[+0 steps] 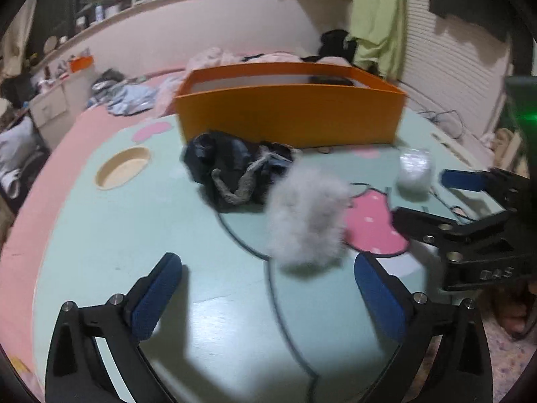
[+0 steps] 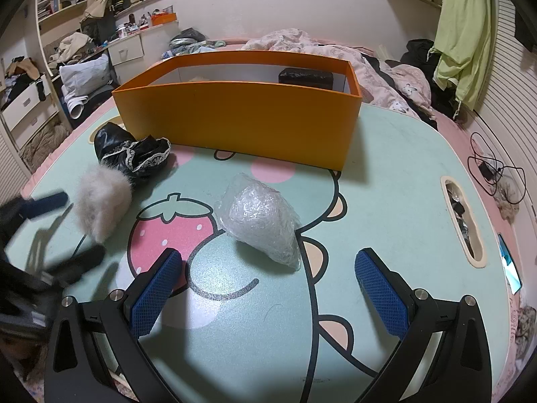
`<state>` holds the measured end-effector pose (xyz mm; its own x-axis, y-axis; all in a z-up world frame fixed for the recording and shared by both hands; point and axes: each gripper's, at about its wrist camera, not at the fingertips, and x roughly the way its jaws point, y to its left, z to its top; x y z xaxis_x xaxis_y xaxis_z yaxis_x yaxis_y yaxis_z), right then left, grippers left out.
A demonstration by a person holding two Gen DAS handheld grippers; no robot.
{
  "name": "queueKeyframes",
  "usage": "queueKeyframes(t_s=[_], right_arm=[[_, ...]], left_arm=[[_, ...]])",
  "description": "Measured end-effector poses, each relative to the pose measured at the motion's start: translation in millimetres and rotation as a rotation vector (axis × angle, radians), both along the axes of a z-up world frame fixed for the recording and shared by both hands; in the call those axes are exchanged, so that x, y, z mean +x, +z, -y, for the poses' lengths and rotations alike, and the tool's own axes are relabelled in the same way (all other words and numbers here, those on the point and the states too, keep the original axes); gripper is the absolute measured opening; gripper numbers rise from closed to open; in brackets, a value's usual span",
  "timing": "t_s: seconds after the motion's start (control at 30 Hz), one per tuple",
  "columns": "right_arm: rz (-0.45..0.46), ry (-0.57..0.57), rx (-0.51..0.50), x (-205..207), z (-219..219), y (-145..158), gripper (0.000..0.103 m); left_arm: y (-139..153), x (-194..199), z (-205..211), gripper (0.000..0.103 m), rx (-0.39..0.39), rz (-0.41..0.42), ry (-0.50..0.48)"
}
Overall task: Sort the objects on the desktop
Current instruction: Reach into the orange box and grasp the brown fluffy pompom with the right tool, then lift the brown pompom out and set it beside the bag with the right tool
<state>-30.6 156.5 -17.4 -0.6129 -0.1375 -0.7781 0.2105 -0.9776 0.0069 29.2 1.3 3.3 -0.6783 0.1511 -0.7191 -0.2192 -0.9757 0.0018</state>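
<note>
The grey fluffy ball (image 1: 307, 216) lies on the desk (image 1: 134, 235) toward its left half, just ahead of your left gripper (image 1: 268, 299), whose jaws stand wide apart and hold nothing; behind it lies the black lace-trimmed cloth (image 2: 134, 151), near the orange box (image 2: 235, 117) at the far edge; the clear plastic bundle (image 2: 265, 225) sits mid-desk before your right gripper (image 2: 268, 292), likewise spread and holding nothing; inside the box, a dark block (image 2: 306, 79) rests at its right end.

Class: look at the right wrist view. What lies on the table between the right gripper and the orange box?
A clear plastic-wrapped bundle lies between the right gripper and the orange box, on the table; the right wrist view shows it.
</note>
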Motion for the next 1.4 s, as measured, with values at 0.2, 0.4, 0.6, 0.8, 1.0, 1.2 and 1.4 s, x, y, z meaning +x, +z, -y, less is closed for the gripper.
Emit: queueKeyframes(t_s=[0.2,0.4,0.6,0.8,1.0,1.2,1.4], right_arm=[[0.007,0.003,0.001,-1.5,0.6,-0.8,0.103],[-0.110,0.042,-0.108,1.0,2.2,45.1,0.102],[-0.008,0.146,-0.250,-77.3,45.4,103.6,0.090],[0.267,0.061,-0.219,-181.5,84.5,60.1,0.067],[0.385,-0.009,-0.211,-217.3,96.0,27.6,0.067],[0.380,0.000,-0.080,-211.0,113.3,16.1,0.039],[0.243,0.067,-0.220,-170.6,85.1,70.5,0.039]], left_arm=[[-0.9,0.8,1.6,0.103,0.011,-0.007,-0.003],[-2.4,1.2,-3.0,0.103,0.010,-0.011,-0.005],[-2.9,1.4,-2.8,0.103,0.011,-0.014,-0.007],[-2.8,2.3,-3.3,0.103,0.014,-0.018,-0.017],[-2.3,1.9,-4.0,0.103,0.015,-0.019,-0.021],[-2.2,1.6,-3.1,0.103,0.022,-0.018,-0.025],[-2.2,1.6,-3.0,0.103,0.022,-0.018,-0.025]])
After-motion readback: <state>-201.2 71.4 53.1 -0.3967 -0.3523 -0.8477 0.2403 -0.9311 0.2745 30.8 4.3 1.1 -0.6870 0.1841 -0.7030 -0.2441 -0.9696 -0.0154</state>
